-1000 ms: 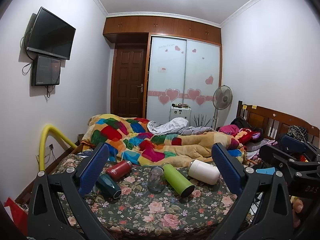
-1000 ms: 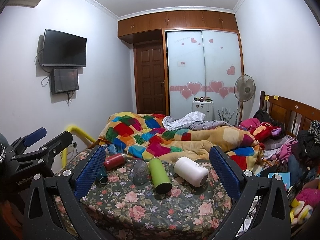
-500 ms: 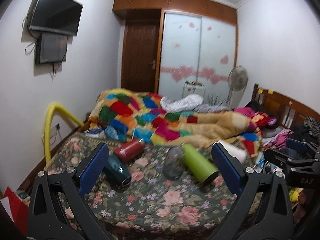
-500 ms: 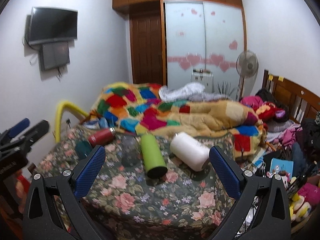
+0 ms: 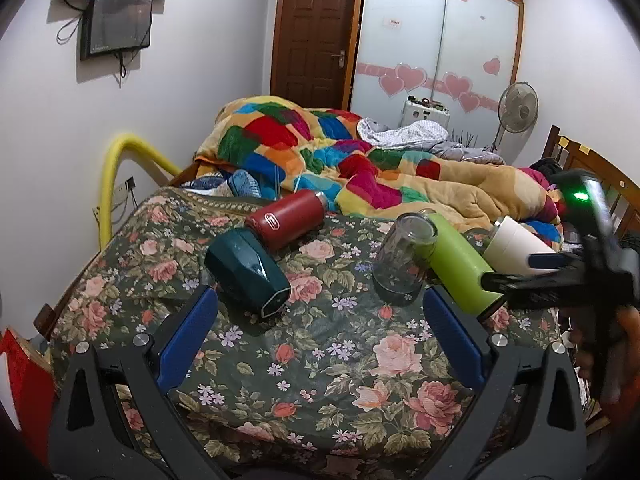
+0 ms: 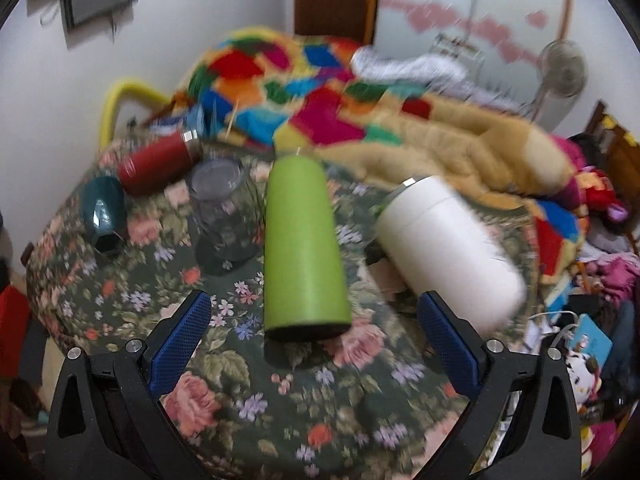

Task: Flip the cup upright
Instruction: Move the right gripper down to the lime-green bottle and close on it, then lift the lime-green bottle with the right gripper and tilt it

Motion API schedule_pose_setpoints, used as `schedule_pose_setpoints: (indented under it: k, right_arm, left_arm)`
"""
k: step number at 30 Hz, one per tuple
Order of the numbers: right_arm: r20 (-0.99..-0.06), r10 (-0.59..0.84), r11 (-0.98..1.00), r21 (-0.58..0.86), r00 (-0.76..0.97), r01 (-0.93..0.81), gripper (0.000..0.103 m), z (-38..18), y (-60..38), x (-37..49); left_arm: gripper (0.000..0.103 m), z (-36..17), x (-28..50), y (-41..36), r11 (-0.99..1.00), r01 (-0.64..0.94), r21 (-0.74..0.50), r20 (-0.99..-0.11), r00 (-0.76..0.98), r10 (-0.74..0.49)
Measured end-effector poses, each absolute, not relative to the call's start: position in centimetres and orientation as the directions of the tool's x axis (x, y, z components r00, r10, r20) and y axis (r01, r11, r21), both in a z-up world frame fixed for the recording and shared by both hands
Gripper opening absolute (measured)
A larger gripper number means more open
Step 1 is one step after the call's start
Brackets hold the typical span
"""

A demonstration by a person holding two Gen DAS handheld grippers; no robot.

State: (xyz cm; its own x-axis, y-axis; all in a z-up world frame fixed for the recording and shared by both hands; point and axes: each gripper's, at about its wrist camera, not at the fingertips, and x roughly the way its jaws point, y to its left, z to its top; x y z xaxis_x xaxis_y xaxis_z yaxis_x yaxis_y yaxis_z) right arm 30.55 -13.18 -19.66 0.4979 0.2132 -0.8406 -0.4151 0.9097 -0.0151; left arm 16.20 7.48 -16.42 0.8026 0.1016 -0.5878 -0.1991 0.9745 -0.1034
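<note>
My right gripper point(image 6: 314, 334) hangs low over the near edge of the bed with its jaws wide apart and nothing between them, lined up on the green bottle point(image 6: 303, 246) just ahead. My left gripper point(image 5: 320, 334) is also spread and empty, its blue ribbed pads point(image 5: 187, 336) framing the flowered bedcover point(image 5: 320, 380), a soft printed cloth that will give under any push.

The green bottle is a smooth matte cylinder lying on its side, base toward me; I judge it the cup to stand up first, since my right jaws bracket it. Its round wall should roll easily on the cloth.

Just to its left a clear glass point(image 6: 224, 216) stands tilted, mouth down as far as I can tell. To the right lies a white flask point(image 6: 444, 248), fat, glossy, with a metal rim at its far end.

Further left rests a dark green faceted cup point(image 5: 248, 270) on its side, and beyond it a red bottle point(image 5: 290, 218), also lying down.

Behind them all a patchwork quilt point(image 5: 320, 152) is heaped, thick and fleecy.
</note>
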Motion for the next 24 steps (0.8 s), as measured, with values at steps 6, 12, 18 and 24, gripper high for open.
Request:
schedule_pose_setpoints:
  k: [6, 12, 18, 24]
  right_arm:
    - [-0.908, 0.191, 0.886, -0.004, 0.373, -0.463, 0.085, -22.7, -11.4, 34.5]
    - [-0.94, 0.176, 0.875, 0.013, 0.293, -0.484, 0.068, -24.6, -10.2, 36.2]
    - [-0.952, 0.144, 0.877, -0.003, 0.269, -0.481, 0.062, -25.6, -9.6, 37.6]
    - [-0.954, 0.149, 0.883, 0.01, 0.26, -0.468, 0.062, -25.5, -9.9, 37.7]
  left_arm:
    - [0.103, -17.3, 17.0, 7.6, 0.973, -0.209, -0.103, -0.601, 0.792, 0.106]
    - [0.103, -17.8, 17.4, 7.5, 0.975, -0.205, -0.085, -0.605, 0.788, 0.114]
    - [0.103, -17.9, 17.4, 7.6, 0.975, -0.208, -0.084, -0.603, 0.789, 0.116]
    - [0.103, -17.3, 16.8, 7.8, 0.973, -0.214, -0.084, -0.593, 0.796, 0.124]
